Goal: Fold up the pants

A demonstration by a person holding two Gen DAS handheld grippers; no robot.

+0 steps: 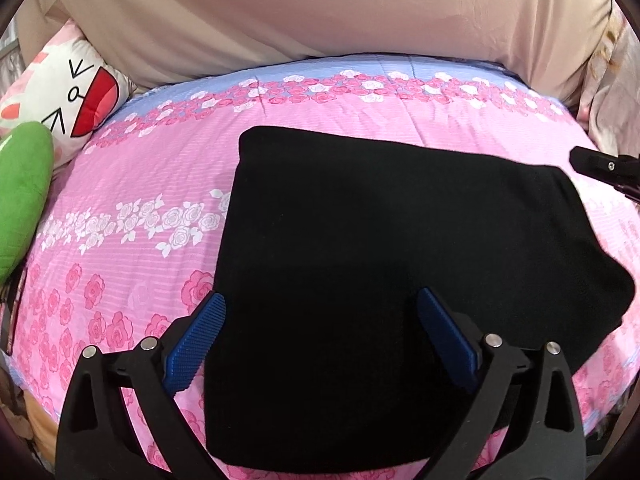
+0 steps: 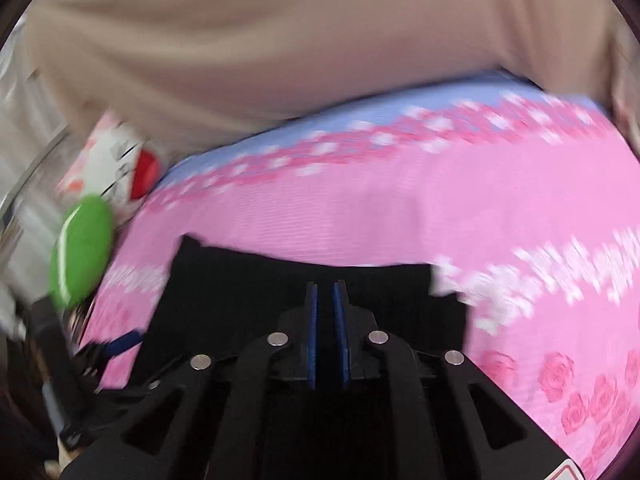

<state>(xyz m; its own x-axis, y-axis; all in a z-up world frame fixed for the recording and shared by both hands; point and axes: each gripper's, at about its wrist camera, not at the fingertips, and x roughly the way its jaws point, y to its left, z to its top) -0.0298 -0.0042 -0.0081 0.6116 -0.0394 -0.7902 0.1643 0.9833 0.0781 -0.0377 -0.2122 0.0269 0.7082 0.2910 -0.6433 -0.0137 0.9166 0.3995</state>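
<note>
Pillows sit at the left edge of the left wrist view: a green one [image 1: 22, 196] low, a white cartoon-face one [image 1: 70, 88] above it, both on a pink rose-print bedspread [image 1: 132, 184]. Beige fabric [image 1: 320, 8] fills the top of the frame.

Centre to right: black pants [image 1: 392, 264], folded into a compact block, lie flat on the bedspread, reaching from mid-frame down to the bottom edge. Left gripper [image 1: 320, 334] at bottom centre, blue pads spread wide; left pad over the pants' left edge, right pad over the black cloth. Nothing is between them; contact with the cloth cannot be judged. A black part of the right gripper [image 1: 600, 166] enters at the right edge, just above the pants' upper right edge.

Right wrist view is motion-blurred. Green pillow [image 2: 80, 252] at left, left gripper [image 2: 120, 344] in the lower left with a blue pad showing. Right gripper [image 2: 327, 294] at bottom centre over the pants [image 2: 240, 296], pads nearly pressed together with a thin gap; probably nothing is held, though blur and black cloth make this unsure. Bedspread [image 2: 500, 208] fills the right.
</note>
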